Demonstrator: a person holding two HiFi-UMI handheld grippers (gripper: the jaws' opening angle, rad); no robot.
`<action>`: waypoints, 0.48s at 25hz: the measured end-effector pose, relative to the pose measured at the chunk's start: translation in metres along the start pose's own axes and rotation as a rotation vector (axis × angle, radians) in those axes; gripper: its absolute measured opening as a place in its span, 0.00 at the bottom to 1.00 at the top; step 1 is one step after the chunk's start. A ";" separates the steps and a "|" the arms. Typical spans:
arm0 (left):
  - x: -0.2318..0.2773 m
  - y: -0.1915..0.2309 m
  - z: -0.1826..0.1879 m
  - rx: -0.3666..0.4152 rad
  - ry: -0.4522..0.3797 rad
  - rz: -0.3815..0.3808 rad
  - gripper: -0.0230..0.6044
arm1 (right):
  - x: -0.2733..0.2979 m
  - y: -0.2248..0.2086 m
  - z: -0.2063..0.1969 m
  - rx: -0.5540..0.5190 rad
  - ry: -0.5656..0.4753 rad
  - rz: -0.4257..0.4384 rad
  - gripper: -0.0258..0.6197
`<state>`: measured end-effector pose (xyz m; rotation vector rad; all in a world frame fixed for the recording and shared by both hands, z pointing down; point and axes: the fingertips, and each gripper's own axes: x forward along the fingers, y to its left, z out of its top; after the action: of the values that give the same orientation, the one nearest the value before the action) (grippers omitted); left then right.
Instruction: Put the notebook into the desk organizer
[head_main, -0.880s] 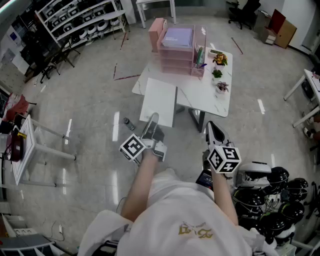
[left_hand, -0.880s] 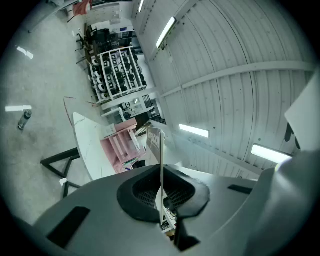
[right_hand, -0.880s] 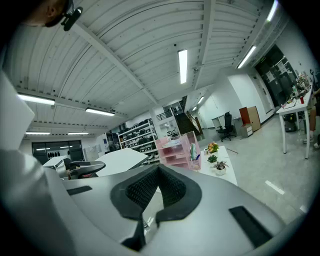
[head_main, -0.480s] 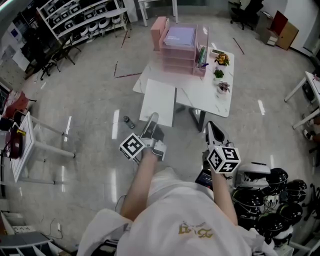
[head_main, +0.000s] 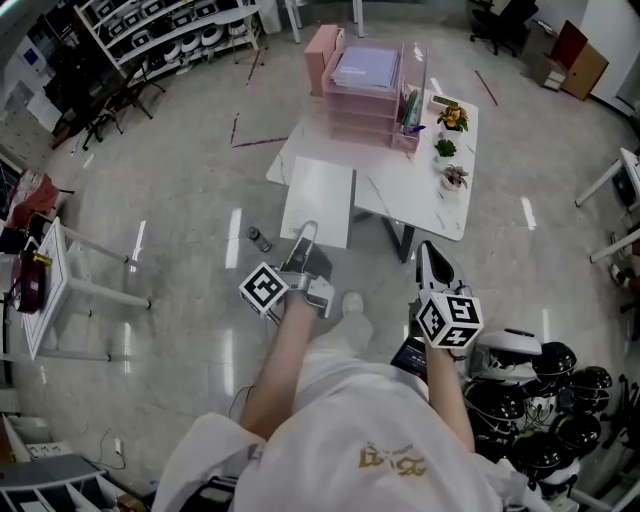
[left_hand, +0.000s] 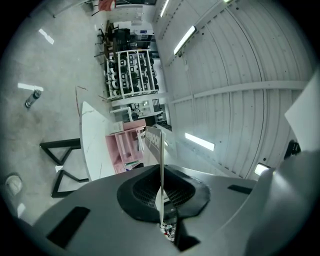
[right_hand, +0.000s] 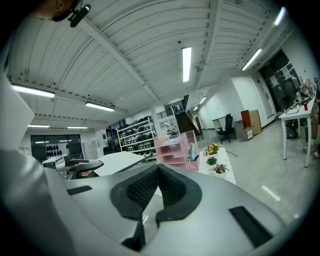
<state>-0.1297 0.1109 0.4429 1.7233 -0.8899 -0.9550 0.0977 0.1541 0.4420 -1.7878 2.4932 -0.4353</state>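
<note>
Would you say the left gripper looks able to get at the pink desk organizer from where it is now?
Probably not yet. The left gripper, shut on the notebook, hangs short of the table, and the desk organizer stands at its far end. Nothing blocks the way between them.

White marble-look rectangular table (head_main: 420, 190) stands on glossy grey floor (head_main: 180, 180). Far end of the top: pink plastic stacked-tray desk organizer (head_main: 358, 105), with clear pen holder (head_main: 411, 108) against its right side. Three small potted plants (head_main: 446, 148) sit in a row along the right edge; small dark bottle (head_main: 258, 239) lies on the floor left of the table.
</note>
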 end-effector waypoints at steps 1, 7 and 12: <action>0.007 0.008 0.003 0.002 -0.002 0.009 0.08 | 0.007 -0.004 0.000 -0.004 0.003 -0.002 0.05; 0.080 0.047 0.020 -0.077 -0.008 0.013 0.08 | 0.073 -0.040 0.004 -0.028 0.027 -0.032 0.05; 0.163 0.078 0.041 -0.127 0.009 0.015 0.08 | 0.148 -0.075 0.022 -0.040 0.059 -0.062 0.05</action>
<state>-0.1070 -0.0711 0.4726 1.6104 -0.8177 -0.9725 0.1216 -0.0110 0.4590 -1.8984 2.5085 -0.4510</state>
